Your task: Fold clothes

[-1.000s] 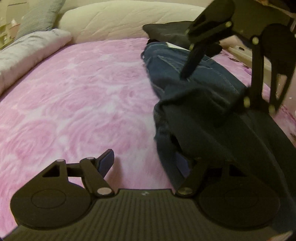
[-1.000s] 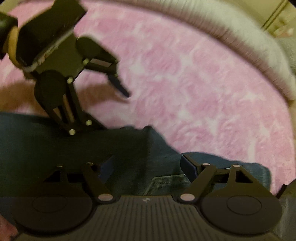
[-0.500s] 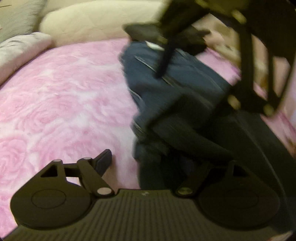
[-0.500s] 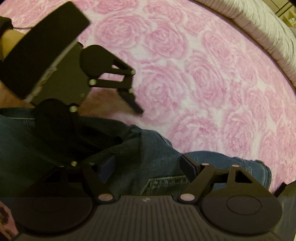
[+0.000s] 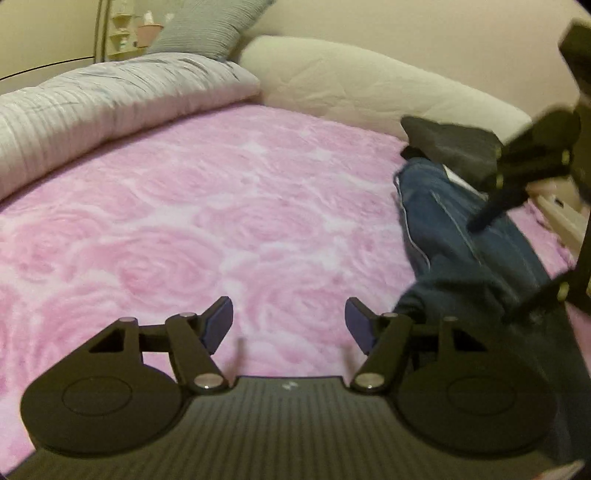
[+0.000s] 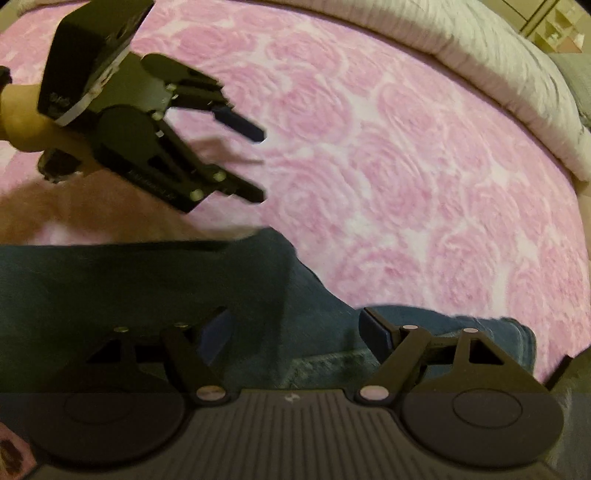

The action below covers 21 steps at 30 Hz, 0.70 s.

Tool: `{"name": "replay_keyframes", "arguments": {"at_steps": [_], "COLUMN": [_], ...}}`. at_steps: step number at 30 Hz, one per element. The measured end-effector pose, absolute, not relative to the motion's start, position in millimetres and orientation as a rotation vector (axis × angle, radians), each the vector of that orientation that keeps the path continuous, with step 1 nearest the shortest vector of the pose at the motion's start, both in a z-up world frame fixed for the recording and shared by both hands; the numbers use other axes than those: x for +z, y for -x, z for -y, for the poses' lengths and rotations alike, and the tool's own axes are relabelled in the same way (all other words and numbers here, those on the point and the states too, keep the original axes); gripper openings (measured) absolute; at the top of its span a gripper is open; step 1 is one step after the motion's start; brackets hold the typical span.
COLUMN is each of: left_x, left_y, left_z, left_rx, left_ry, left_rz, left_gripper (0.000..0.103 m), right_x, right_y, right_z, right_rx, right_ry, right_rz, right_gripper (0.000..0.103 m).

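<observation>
A pair of blue jeans (image 5: 461,243) lies on the pink rose blanket (image 5: 207,221), at the right of the left wrist view. My left gripper (image 5: 289,325) is open and empty over bare blanket, left of the jeans. In the right wrist view the jeans (image 6: 155,288) lie folded under my right gripper (image 6: 295,332), which is open just above the denim. The left gripper (image 6: 258,164) shows there at upper left, open, above the blanket (image 6: 406,166) beyond the jeans' edge. The right gripper (image 5: 491,266) shows blurred at the right of the left wrist view.
A dark garment (image 5: 450,147) lies beyond the jeans against a cream bolster (image 5: 369,88). A grey-white rolled duvet (image 5: 103,107) lines the far left edge, with a grey pillow (image 5: 207,26) behind. The duvet (image 6: 498,62) also shows at upper right in the right wrist view.
My left gripper has come off the jeans and moved left over bare blanket; its jaws now stand clear. The right gripper stays open over the folded denim.
</observation>
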<state>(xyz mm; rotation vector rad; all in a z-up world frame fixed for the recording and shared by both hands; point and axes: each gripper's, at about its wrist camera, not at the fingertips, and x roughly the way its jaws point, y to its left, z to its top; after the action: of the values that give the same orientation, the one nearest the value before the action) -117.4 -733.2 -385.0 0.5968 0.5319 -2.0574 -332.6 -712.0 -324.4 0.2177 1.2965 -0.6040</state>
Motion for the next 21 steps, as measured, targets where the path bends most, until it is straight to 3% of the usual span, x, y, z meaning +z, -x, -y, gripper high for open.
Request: {"name": "replay_keyframes", "arguments": {"at_steps": [6,17,21], "left_x": [-368,-394,-404], "left_y": [110,144,150], "left_z": [708,666,660], "left_rx": [-2.092,-2.036,-2.001], "left_ry": [-0.672,-0.847,-0.900], "left_rz": [-0.548,-0.556,-0.569], "left_gripper": [0.076,0.078,0.080], "right_x": [-352,-335,-363], "right_y": [324,350,331], "right_z": [725,734,735], "right_rx": [-0.628,-0.787,-0.721], "right_ry": [-0.226,-0.253,-0.241], "right_rz": [-1.248,-1.161,-1.198], "right_gripper": [0.078,0.076,0.080]}}
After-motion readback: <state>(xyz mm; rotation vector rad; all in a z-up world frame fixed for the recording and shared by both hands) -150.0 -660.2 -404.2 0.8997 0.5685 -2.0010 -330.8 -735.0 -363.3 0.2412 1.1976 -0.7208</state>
